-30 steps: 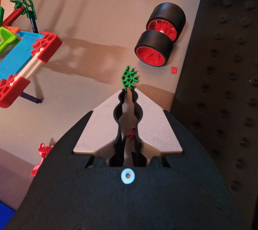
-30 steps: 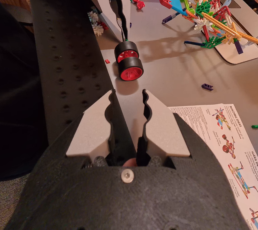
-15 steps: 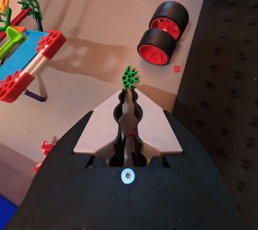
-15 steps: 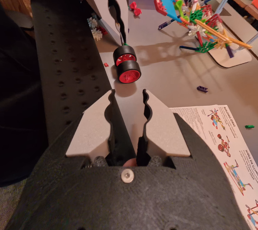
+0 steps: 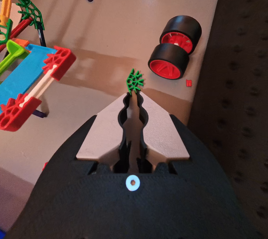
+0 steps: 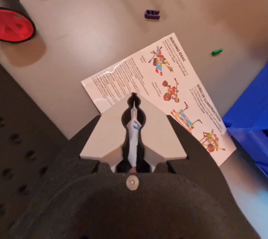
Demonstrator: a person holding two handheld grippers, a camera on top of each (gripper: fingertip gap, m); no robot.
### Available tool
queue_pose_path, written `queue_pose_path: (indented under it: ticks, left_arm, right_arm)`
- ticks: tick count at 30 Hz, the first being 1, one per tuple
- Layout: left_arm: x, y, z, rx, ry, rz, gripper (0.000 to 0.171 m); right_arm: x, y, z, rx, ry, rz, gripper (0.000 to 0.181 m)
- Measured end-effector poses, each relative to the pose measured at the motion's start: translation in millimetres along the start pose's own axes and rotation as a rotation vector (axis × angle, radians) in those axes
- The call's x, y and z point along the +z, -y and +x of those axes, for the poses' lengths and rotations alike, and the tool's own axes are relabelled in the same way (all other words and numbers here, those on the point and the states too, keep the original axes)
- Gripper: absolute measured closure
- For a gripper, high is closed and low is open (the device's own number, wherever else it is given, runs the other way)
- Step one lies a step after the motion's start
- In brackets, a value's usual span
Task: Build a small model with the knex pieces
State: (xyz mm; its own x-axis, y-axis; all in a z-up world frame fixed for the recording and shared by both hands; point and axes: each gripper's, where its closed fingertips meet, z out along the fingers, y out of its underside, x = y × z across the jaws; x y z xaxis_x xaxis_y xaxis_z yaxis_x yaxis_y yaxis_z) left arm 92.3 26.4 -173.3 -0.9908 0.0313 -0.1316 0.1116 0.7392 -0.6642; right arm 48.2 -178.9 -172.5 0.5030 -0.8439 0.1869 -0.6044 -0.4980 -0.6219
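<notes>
Green connector [image 5: 134, 81] pinched in left tool [image 5: 133, 94]; right tool [image 6: 133, 95] clamped together (above printed leaflet [image 6: 166, 86]).

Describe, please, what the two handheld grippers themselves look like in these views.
Both match. The left gripper and right gripper each have a broad, rounded matte black body, two pale grey wedge-shaped fingers with wavy black inner pads, and a central fastener: whitish on the left, metallic on the right.
</notes>
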Motion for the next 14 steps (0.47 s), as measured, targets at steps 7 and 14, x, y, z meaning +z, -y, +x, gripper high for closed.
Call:
queue_pose_path:
  ticks: [7, 14]
  left_arm:
    - [4.4, 4.2, -2.1, -0.012, -0.033, 0.018, 0.164]
    - [5.6, 5.5, -1.7, -0.007, -0.063, 0.042, 0.164]
  right_arm:
    - [-3.0, 7.2, -41.4, -0.039, 0.161, 0.000, 0.181]
    - [-2.2, 15.7, -59.2, -0.160, 0.093, 0.036, 0.181]
